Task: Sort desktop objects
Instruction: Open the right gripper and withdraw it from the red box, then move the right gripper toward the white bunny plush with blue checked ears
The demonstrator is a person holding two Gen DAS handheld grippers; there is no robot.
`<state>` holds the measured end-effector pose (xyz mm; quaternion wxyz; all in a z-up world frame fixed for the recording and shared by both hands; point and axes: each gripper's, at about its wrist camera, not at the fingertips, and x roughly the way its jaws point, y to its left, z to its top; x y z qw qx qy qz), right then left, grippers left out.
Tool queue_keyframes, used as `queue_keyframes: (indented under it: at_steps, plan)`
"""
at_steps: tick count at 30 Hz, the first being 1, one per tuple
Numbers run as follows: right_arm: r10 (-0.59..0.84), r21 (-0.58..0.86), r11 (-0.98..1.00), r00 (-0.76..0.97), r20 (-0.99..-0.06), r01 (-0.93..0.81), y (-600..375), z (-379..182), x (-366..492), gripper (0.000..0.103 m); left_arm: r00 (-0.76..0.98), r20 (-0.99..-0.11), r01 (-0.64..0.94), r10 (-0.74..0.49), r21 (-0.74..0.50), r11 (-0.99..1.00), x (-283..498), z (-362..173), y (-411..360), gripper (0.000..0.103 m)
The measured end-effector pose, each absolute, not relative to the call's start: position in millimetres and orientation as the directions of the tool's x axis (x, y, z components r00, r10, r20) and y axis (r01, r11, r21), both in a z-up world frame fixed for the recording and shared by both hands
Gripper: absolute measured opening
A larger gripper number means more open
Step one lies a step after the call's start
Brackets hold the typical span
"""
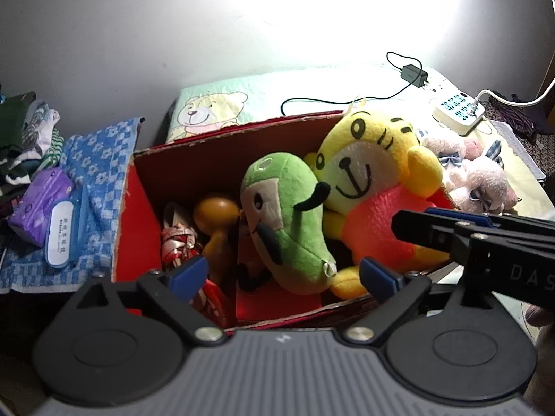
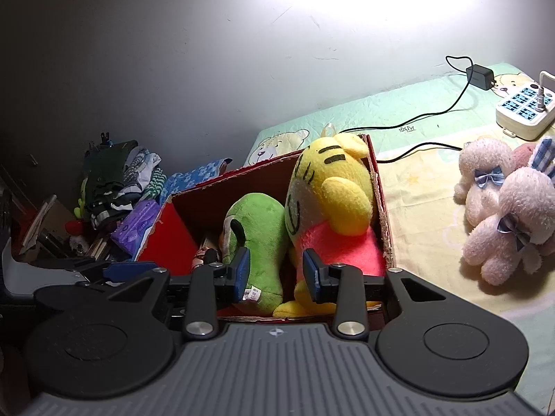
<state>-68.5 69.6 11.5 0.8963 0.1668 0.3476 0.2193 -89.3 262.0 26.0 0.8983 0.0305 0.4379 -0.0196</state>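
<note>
A red cardboard box (image 1: pixel 135 225) (image 2: pixel 166 232) stands open on the bed. Inside lie a green plush (image 1: pixel 284 222) (image 2: pixel 260 235), a yellow tiger plush in a red shirt (image 1: pixel 374 173) (image 2: pixel 333 187), a brown wooden gourd (image 1: pixel 215 215) and a red-and-white wrapped bundle (image 1: pixel 177 242). Pale pink plush bunnies (image 1: pixel 475 176) (image 2: pixel 503 215) sit on the bedsheet to the right of the box. My left gripper (image 1: pixel 282 275) hovers open over the box's near edge, holding nothing. Beside it, my right gripper (image 2: pixel 277 272) is open by a narrower gap, also holding nothing; its arm (image 1: pixel 451 228) crosses the left wrist view.
A white power strip (image 1: pixel 458 111) (image 2: pixel 523 107) and a black charger (image 1: pixel 412 74) (image 2: pixel 480 76) with trailing cable lie behind the bunnies. Left of the box are a blue towel (image 1: pixel 100 159), a purple tissue pack (image 1: pixel 41 201) (image 2: pixel 138 225), a white case (image 1: pixel 60 235) and piled clothes (image 2: pixel 118 180).
</note>
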Motion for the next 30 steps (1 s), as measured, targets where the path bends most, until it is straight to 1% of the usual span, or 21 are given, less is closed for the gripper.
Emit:
queue_keyframes:
  at_steps: [3, 15, 22, 26, 30]
  plan:
    - [0.526, 0.464, 0.837, 0.659, -0.538, -0.289, 60.4, 12.5, -69.6, 0.041, 0.628, -0.778, 0.029, 0.032, 0.065, 0.997, -93.9, 31.1, 257.4, 0.098]
    - [0.579, 0.504, 0.799, 0.642, -0.503, -0.327, 22.3, 14.9, -65.6, 0.041, 0.651, -0.746, -0.058, 0.144, 0.140, 0.988, -101.9, 48.6, 220.4, 0.098]
    - [0.593, 0.524, 0.787, 0.631, -0.500, -0.324, -4.8, 10.9, -60.8, 0.041, 0.652, -0.737, -0.080, 0.175, 0.163, 0.983, -99.5, 53.7, 191.8, 0.098]
    - [0.598, 0.533, 0.783, 0.623, -0.504, -0.321, -19.9, 8.0, -58.7, 0.041, 0.648, -0.745, -0.088, 0.157, 0.131, 0.987, -94.7, 56.8, 180.1, 0.099]
    - [0.588, 0.534, 0.789, 0.629, -0.509, -0.305, -37.1, 5.7, -56.6, 0.041, 0.654, -0.741, -0.075, 0.154, 0.139, 0.987, -89.4, 59.0, 159.5, 0.099]
